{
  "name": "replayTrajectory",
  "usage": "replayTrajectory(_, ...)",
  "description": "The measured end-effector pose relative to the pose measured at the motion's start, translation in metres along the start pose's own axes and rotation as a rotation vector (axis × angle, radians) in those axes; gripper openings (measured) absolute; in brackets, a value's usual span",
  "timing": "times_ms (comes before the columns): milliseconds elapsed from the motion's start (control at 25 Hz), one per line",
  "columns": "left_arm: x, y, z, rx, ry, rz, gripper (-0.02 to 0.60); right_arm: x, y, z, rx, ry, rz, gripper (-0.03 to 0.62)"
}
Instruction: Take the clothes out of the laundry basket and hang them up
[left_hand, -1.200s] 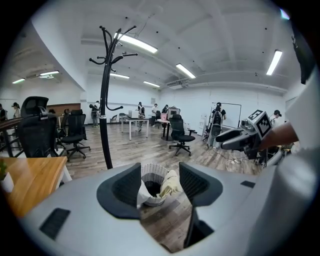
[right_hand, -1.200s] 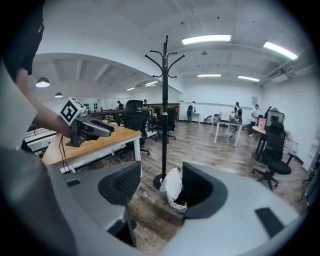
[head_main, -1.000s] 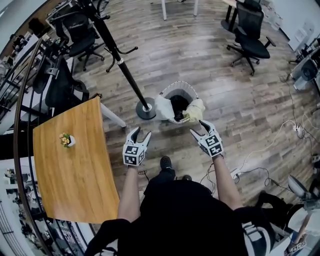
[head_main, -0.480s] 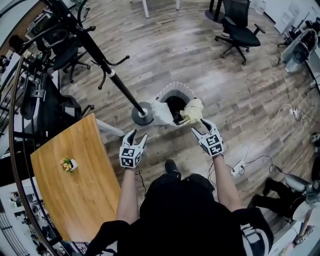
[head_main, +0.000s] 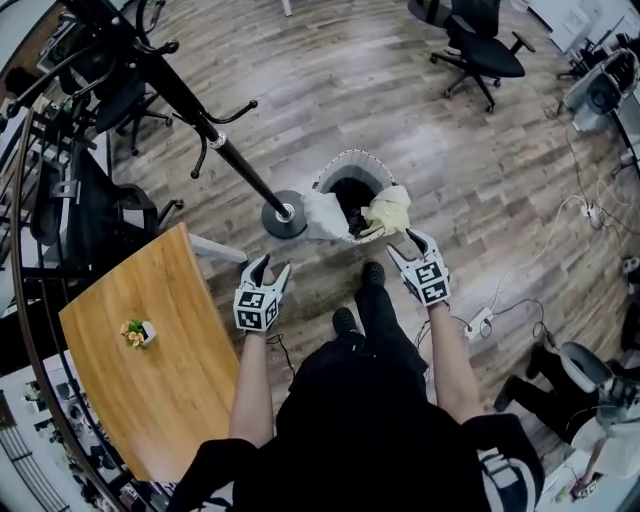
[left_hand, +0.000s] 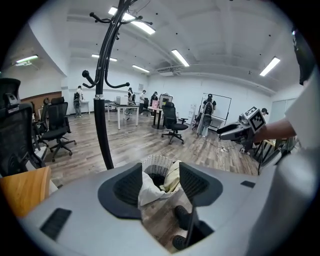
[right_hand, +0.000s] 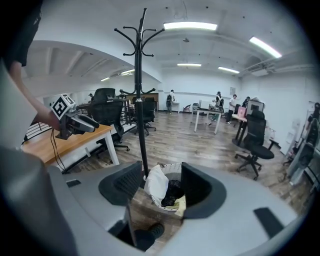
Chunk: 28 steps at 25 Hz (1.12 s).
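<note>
**Ana:** Where's the laundry?

**Me:** It's all in the white woven laundry basket (head_main: 350, 154). The basket stands on the wood-plank floor just beside the round base of the black coat stand (head_main: 235, 165). From the head view I see a white garment (head_main: 322, 215) draped over the rim nearest that base. A pale yellow garment (head_main: 388, 210) is draped over the opposite rim, and there is dark clothing (head_main: 352, 205) down inside.

**Ana:** And your claws?

**Me:** My left gripper (head_main: 272, 263) has its jaws wide apart with nothing between them, short of the basket and next to the light wooden table (head_main: 150, 370). My right gripper (head_main: 404, 245) is empty too (its jaws have just been easing inward a little, but they remain parted). It sits near the yellow garment, and I can't tell if it touches. Both point down at the basket.
</note>
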<state>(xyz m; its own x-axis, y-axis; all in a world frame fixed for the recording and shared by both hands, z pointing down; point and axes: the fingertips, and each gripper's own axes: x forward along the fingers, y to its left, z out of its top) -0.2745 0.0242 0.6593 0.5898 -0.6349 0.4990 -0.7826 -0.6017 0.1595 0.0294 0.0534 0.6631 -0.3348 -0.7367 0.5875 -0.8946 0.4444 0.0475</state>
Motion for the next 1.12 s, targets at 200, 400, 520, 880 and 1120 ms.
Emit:
replayTrajectory(200, 0.004, 0.008, -0.003, -0.008, 0.018, 0.01, 0.239, 0.017, -0.006, 0.001, 0.014, 0.004, 0.008, 0.259)
replayTrajectory(400, 0.019, 0.018, -0.006, -0.025, 0.037, 0.01, 0.239, 0.044, -0.017, 0.008, -0.001, -0.002, 0.033, 0.258)
replayTrajectory(520, 0.035, 0.025, -0.008, -0.05, 0.044, 0.014, 0.239, 0.063, -0.024, 0.009, -0.008, -0.001, 0.052, 0.255)
replayTrajectory(880, 0.1, 0.024, -0.034, -0.017, 0.125, -0.038, 0.239, 0.126, -0.03, -0.013, 0.053, 0.003, 0.151, 0.237)
replayTrajectory(1120, 0.144, 0.031, -0.067, 0.03, 0.192, -0.086, 0.239, 0.177, -0.031, -0.03, 0.028, 0.023, 0.217, 0.23)
